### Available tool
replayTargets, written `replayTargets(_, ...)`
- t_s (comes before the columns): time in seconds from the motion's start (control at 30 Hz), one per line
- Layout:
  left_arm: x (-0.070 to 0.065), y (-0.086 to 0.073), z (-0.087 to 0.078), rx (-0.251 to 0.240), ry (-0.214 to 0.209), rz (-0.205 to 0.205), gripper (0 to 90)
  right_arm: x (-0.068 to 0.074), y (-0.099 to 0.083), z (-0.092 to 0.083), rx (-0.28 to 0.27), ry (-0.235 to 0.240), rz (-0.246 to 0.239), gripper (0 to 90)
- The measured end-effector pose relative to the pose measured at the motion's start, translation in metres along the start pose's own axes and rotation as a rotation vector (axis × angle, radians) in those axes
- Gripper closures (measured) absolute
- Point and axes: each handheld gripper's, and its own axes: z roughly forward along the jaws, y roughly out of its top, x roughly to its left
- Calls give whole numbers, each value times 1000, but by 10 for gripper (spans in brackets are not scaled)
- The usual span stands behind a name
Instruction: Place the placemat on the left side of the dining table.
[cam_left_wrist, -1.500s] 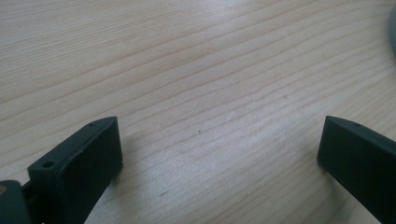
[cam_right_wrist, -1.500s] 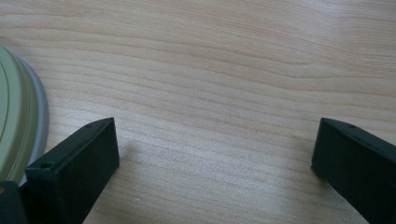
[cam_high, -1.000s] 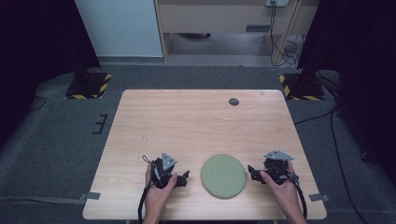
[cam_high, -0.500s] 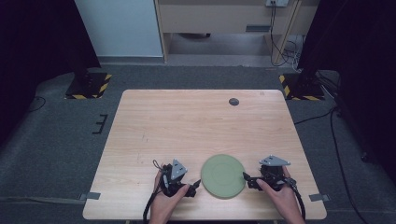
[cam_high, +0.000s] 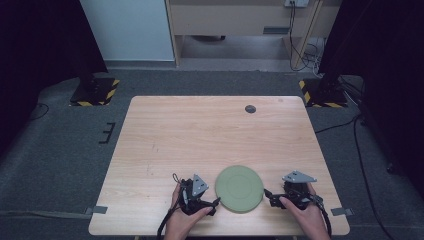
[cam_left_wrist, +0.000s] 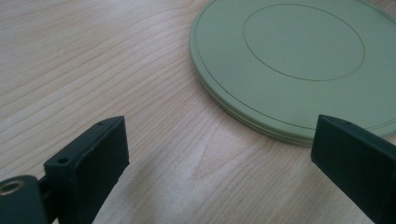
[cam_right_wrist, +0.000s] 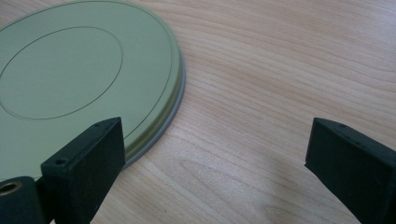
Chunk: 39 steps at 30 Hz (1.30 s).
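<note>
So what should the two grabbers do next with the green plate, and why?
Probably ease both in toward the rim. The green plate lies flat on the table, with the left gripper and the right gripper on opposite sides of it. Both have their jaws open and nothing between them, so neither holds the plate yet.

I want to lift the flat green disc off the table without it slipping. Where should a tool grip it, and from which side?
Probably at the rim: the green disc lies flat on the table, so only its thin edge offers a bite. Come in low from either side, where the left tool and right tool wait open.
</note>
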Motion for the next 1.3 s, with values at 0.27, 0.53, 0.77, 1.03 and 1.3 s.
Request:
replayTargets(0.27, -4, 1, 6, 13, 20, 22, 46, 8, -2, 6, 24, 11, -34, 53)
replayTargets(0.53, -1, 1, 9, 13, 22, -4, 28, 10, -2, 7, 22, 2, -23, 42)
replayTargets(0.77, -1, 3, 11, 11, 41, -9, 28, 9, -2, 8, 16, -12, -19, 34)
replayTargets(1.03, 2, 4, 13, 2, 53, -33, 31, 8, 1, 14, 7, -37, 6, 15)
replayTargets(1.3, -1, 5, 12, -9, 41, -25, 45, 10, -2, 7, 9, -18, -8, 47)
